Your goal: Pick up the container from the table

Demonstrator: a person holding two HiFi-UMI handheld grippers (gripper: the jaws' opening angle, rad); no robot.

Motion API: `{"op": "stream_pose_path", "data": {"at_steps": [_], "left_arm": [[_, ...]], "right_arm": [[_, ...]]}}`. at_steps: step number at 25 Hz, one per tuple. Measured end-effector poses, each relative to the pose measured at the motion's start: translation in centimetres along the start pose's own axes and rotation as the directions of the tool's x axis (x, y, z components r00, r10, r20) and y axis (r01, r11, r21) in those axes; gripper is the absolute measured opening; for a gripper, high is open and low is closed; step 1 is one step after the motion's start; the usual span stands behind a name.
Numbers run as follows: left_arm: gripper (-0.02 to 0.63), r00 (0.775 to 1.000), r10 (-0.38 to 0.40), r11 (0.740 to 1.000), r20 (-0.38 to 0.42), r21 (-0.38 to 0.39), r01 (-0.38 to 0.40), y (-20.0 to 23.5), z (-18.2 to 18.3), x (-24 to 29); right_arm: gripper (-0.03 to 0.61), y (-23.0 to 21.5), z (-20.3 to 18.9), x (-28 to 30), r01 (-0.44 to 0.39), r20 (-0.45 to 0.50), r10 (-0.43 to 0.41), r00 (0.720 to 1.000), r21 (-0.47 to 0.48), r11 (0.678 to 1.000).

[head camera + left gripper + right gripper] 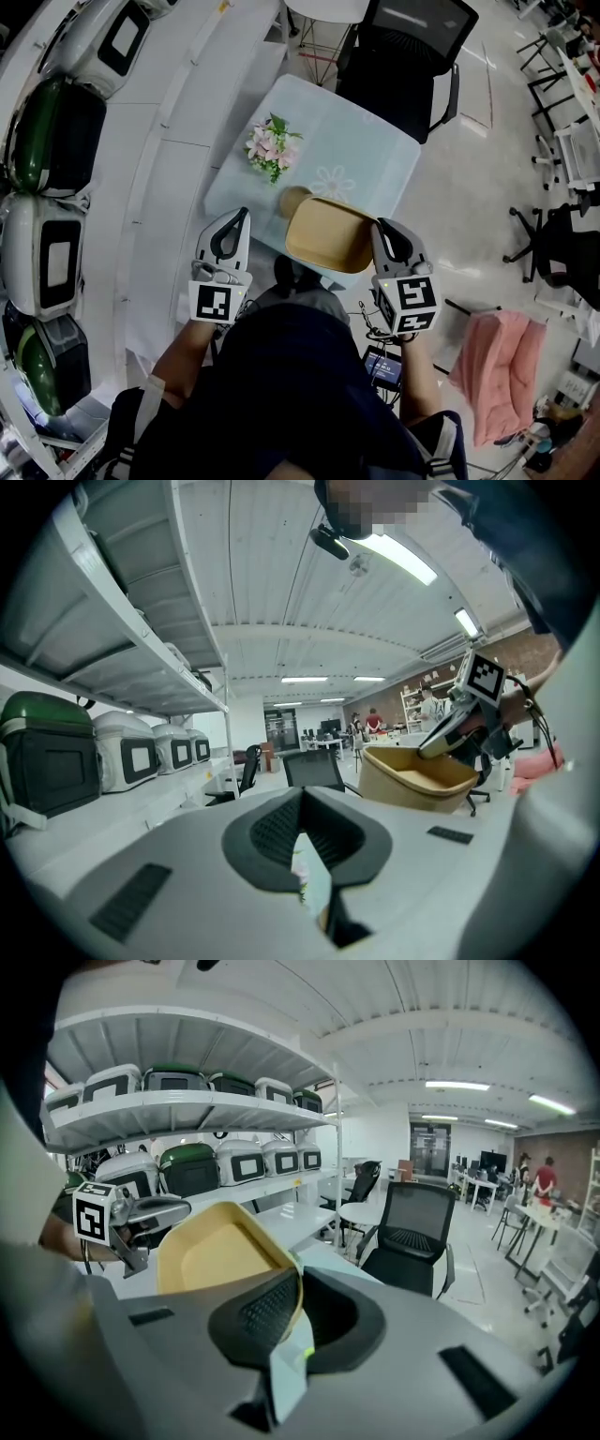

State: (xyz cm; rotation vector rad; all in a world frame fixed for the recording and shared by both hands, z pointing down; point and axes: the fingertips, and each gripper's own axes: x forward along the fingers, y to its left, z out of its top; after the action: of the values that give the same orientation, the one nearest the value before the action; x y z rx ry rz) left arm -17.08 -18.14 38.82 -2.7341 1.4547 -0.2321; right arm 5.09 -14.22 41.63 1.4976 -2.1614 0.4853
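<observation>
Gripping the rim of the tan container (220, 1255) with my right gripper (295, 1283), I am holding it in the air, a little tilted, over the near edge of the pale blue table (366, 150). The jaws are pressing the thin wall of the container between their dark pads. My left gripper (242, 214) is hovering just beside the container, on its left, not touching it; its jaws are resting together with nothing between them. A small bunch of pink and white flowers (270, 148) is lying on the table, further from me. A black office chair (412, 47) is standing behind the table.
</observation>
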Motion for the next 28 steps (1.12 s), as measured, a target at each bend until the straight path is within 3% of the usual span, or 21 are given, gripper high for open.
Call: {"op": "stream_pose_path", "data": {"at_steps": [7,18,21,28], "left_arm": [[0.003,1.0,0.012,1.0,0.011,-0.007,-0.012,0.3,0.5,-0.7],[0.003,0.999,0.028,0.999,0.023,-0.028,-0.028,0.3,1.6,-1.8],[0.003,0.999,0.03,0.999,0.023,-0.03,-0.029,0.2,1.7,-2.2],[0.003,0.999,0.034,0.999,0.019,-0.034,-0.033,-0.2,1.8,-2.8]], "right_arm": [[0.018,0.7,0.7,-2.1,0.078,0.152,-0.074,0.986,-0.019,0.997],[0.02,1.5,2.3,-4.6,0.185,0.349,-0.175,0.92,0.005,0.983],[0.02,1.3,2.1,-5.3,0.216,0.381,-0.205,0.902,0.015,0.976],[0.02,1.1,1.6,-5.7,0.236,0.398,-0.228,0.889,0.029,0.971]]}}
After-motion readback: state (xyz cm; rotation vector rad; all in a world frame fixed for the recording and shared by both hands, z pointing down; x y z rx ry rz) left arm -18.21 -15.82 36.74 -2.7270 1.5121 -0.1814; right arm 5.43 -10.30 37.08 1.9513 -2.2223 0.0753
